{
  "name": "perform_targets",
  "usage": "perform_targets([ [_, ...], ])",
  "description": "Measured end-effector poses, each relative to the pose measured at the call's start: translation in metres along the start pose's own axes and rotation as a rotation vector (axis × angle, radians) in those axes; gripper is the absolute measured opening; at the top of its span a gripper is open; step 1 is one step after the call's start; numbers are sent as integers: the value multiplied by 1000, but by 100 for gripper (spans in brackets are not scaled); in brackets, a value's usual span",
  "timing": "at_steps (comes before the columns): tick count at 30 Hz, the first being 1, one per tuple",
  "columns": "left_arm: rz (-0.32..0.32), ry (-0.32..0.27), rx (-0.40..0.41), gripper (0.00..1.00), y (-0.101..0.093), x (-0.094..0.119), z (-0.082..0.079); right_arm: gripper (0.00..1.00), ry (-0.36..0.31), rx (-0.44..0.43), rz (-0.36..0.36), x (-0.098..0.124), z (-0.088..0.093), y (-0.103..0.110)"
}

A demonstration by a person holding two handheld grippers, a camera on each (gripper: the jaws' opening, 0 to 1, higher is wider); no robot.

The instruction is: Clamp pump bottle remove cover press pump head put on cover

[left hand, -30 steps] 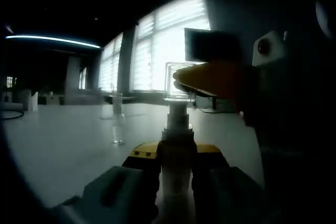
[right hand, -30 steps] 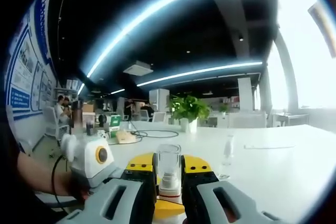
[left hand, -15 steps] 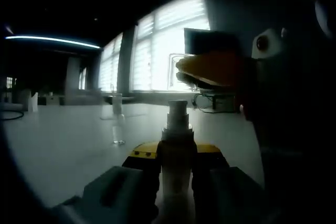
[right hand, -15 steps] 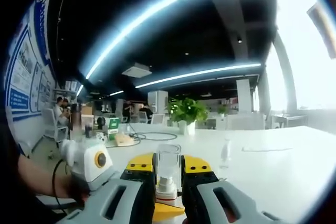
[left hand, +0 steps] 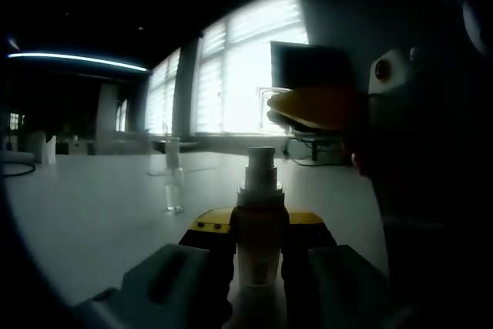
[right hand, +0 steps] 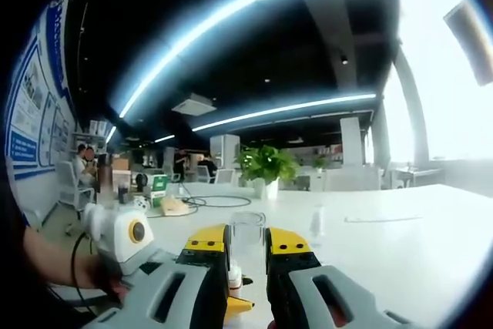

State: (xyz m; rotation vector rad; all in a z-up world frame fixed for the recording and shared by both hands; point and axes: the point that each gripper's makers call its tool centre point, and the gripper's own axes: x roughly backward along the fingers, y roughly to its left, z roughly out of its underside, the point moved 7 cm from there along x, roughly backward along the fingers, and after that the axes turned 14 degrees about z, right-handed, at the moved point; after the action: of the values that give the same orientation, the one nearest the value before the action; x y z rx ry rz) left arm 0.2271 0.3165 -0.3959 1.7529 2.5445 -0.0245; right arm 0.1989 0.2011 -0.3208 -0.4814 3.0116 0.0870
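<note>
Pump bottle [left hand: 259, 229] stays pinched in the left gripper [left hand: 258, 256] fingers, its pump head now bare, as the right gripper [right hand: 246, 267] fingers lift the clear cover [right hand: 246, 238] away above it.

Nothing legible here. The blue wall posters [right hand: 27, 125] in the right gripper view carry print too small and blurred to read, and the green box [right hand: 159, 183] on the far table shows no readable label.
</note>
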Motion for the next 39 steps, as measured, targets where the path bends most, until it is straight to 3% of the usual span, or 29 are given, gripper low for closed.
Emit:
perform_targets([
  [22, -7, 0, -1, 13, 0, 0, -1, 13, 12, -23, 143, 17, 10, -60],
  [39, -14, 0, -4, 13, 0, 1, -1, 13, 71, -25, 229, 23, 30, -99],
])
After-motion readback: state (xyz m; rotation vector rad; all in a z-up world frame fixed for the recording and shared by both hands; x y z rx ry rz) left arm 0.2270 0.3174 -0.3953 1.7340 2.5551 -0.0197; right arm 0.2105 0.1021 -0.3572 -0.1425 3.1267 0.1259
